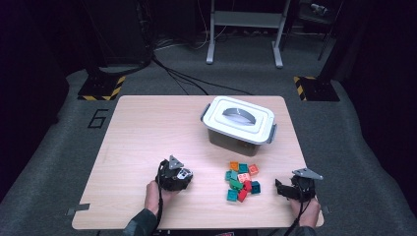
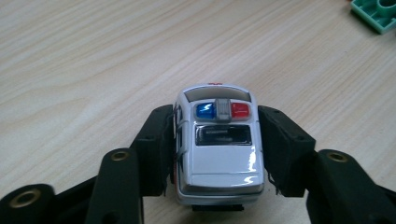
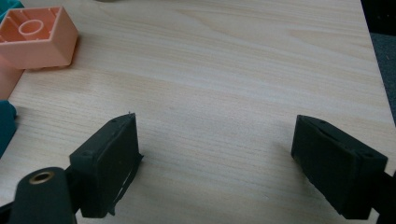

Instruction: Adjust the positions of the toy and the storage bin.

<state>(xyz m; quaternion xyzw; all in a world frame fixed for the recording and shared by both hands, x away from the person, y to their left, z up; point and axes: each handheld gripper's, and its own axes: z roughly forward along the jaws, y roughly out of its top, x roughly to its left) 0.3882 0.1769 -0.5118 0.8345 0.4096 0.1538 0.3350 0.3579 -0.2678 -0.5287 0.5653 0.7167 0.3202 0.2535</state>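
We see the left gripper (image 2: 217, 154) clamped on a white police car (image 2: 218, 149) with blue and red roof lights. The right gripper (image 3: 215, 163) stands wide above bare table (image 3: 224, 70); coloured bricks (image 1: 242, 180) lie between them, seemingly before a lidded box (image 1: 239, 125)

Bench (image 1: 147, 128): light wood-grain top, rectangular, standing on grey carpet.
Lying on it:
- storage box (image 1: 238, 125), grey with white lid closed and handle folded flat, sitting toward far right;
- pile of toy bricks (image 1: 242, 180), orange, teal, red, clustering near front, just before box;
- toy police car (image 2: 218, 144), white, resting left of bricks.
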